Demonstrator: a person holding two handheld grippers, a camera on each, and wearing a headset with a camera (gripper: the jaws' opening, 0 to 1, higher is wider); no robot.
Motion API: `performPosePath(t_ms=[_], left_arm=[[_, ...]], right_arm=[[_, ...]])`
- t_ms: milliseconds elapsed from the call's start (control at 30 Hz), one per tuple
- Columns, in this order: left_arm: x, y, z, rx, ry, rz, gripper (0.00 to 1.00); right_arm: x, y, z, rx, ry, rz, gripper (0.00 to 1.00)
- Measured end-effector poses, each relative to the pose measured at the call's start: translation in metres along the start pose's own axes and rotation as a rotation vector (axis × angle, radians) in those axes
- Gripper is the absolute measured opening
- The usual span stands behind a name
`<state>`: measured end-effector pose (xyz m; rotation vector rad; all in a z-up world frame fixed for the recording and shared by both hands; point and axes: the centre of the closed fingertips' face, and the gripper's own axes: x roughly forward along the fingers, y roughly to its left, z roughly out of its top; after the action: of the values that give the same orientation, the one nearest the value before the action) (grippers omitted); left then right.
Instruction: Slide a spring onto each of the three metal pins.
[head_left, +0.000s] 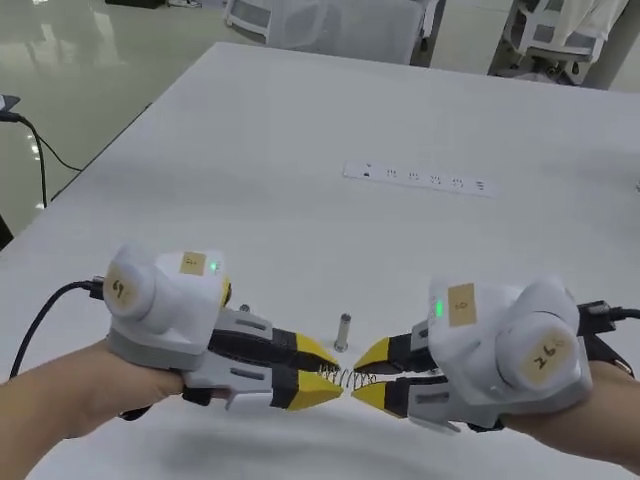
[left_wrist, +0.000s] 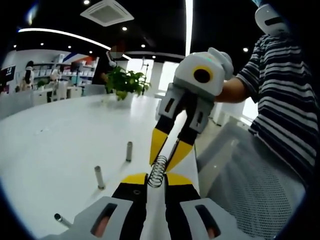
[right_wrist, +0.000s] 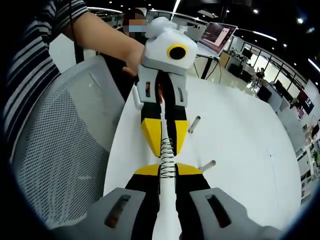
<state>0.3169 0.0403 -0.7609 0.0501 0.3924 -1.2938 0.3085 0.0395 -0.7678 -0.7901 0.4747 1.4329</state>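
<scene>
A single spring (head_left: 347, 377) is held level just above the near edge of the white table (head_left: 300, 120), stretched between the two grippers, which are pointed at each other. One end is pinched in the tips of the left gripper (head_left: 335, 375), on the left, and the other end in the tips of the right gripper (head_left: 362, 378), on the right; both sets of jaws are drawn in tight on the coil, with no slack seen in either gripper view. The two-ended hold is judged to be a handover or a re-grip, made so that one end can be freed and its bore lined up over a pin. The pins are set just beyond the grippers, directly on the tabletop: a first pin (left_wrist: 129, 151) and a second pin (left_wrist: 99, 177) stand upright, while a third pin (left_wrist: 62, 220) appears to be leaning or lying, though this cannot be told for certain. All three look bare, so the task is judged to be at its start. A mesh chair (right_wrist: 65, 140) is seen on the person's side.
</scene>
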Motion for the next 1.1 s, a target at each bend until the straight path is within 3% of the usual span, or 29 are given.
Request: performPosePath(t_ms=[500, 933, 1100], left_arm=[[0.000, -0.010, 0.000, 0.014, 0.004, -0.035, 0.03], [0.000, -0.015, -0.004, 0.008, 0.028, -0.060, 0.02], [0.002, -0.015, -0.004, 0.008, 0.032, -0.069, 0.02]], right_arm=[[-0.001, 0.006, 0.000, 0.013, -0.030, 0.017, 0.08], [-0.002, 0.009, -0.016, 0.015, -0.016, 0.013, 0.12], [-0.003, 0.011, -0.013, 0.022, -0.032, 0.012, 0.11]])
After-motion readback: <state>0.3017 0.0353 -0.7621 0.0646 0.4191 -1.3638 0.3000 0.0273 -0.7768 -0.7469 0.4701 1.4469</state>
